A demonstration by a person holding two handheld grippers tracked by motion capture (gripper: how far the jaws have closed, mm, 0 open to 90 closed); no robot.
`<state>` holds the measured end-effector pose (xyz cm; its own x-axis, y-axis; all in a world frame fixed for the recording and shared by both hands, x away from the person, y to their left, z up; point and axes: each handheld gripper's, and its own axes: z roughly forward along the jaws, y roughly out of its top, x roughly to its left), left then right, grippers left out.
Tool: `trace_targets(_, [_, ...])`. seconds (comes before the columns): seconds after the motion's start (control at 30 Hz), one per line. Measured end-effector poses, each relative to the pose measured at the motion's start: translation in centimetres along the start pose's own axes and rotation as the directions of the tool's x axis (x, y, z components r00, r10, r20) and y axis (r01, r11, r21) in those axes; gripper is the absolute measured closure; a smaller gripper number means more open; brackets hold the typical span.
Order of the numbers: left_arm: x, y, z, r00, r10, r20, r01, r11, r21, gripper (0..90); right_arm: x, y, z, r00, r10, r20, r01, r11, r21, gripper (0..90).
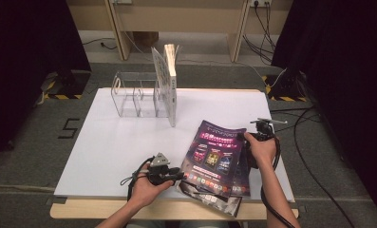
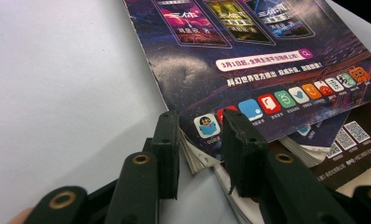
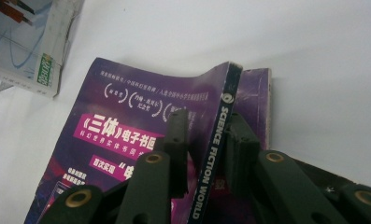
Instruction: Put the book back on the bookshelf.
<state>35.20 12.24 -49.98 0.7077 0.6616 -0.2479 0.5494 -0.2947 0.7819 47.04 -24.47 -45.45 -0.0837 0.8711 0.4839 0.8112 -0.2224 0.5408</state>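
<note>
The top magazine (image 1: 214, 156) lay on a small pile near the front right of the white table (image 1: 124, 142), and both claws were at it so it could be lifted without flopping. The left claw (image 2: 199, 140) squeezed its near corner, while the right claw (image 3: 204, 135) had its jaws on each side of the raised spine, but I could not tell if they pressed. A clear rack (image 1: 136, 95) with one book (image 1: 171, 85) stood far back, likely where the magazine belonged.
</note>
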Motion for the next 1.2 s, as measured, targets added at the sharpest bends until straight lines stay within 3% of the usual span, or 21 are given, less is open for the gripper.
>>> trace_targets(0.13, [0.0, 0.0, 0.0, 1.0000, 0.000, 0.000, 0.000, 1.0000, 0.001, 67.5, 0.3, -0.2, 0.1, 0.9999, 0.004, -0.015, -0.004, 1.000, 0.010, 78.9])
trace_targets(0.17, [0.0, 0.0, 0.0, 1.0000, 0.001, 0.000, -0.001, 1.0000, 0.001, 67.5, 0.5, -0.2, -0.1, 0.9995, 0.024, -0.022, -0.023, 1.000, 0.010, 79.8])
trace_targets(0.47, [0.1, 0.1, -0.5, 1.0000, -0.007, 0.000, 0.007, 0.9998, -0.018, 67.2, 3.1, 0.0, -1.9, 0.9968, 0.007, -0.080, -0.014, 0.996, -0.088, 84.2])
trace_targets(0.63, [0.5, 0.4, -1.3, 0.9998, -0.011, -0.017, 0.011, 0.9992, -0.038, 65.0, 5.8, 0.1, -3.5, 0.9941, -0.041, -0.101, 0.023, 0.985, -0.170, 84.8])
trace_targets(0.77, [0.9, 0.8, -2.2, 0.9994, -0.018, -0.029, 0.016, 0.9974, -0.070, 64.0, 7.6, 0.2, -4.3, 0.9918, -0.086, -0.095, 0.062, 0.971, -0.231, 84.9])
trace_targets(0.9, [1.1, 1.4, -3.1, 0.9989, -0.019, -0.042, 0.014, 0.9941, -0.107, 61.4, 9.5, 0.5, -5.6, 0.9901, -0.125, -0.063, 0.099, 0.943, -0.316, 84.9])
trace_targets(1.1, [0.6, 2.8, -4.1, 0.9984, 0.004, -0.056, -0.013, 0.9858, -0.167, 58.3, 12.1, 0.8, -7.4, 0.9797, -0.200, 0.013, 0.185, 0.879, -0.439, 84.8])
trace_targets(1.2, [0.3, 3.7, -4.4, 0.9983, 0.016, -0.057, -0.026, 0.9824, -0.185, 58.0, 13.1, 1.1, -7.8, 0.9750, -0.219, 0.034, 0.210, 0.858, -0.468, 84.8])
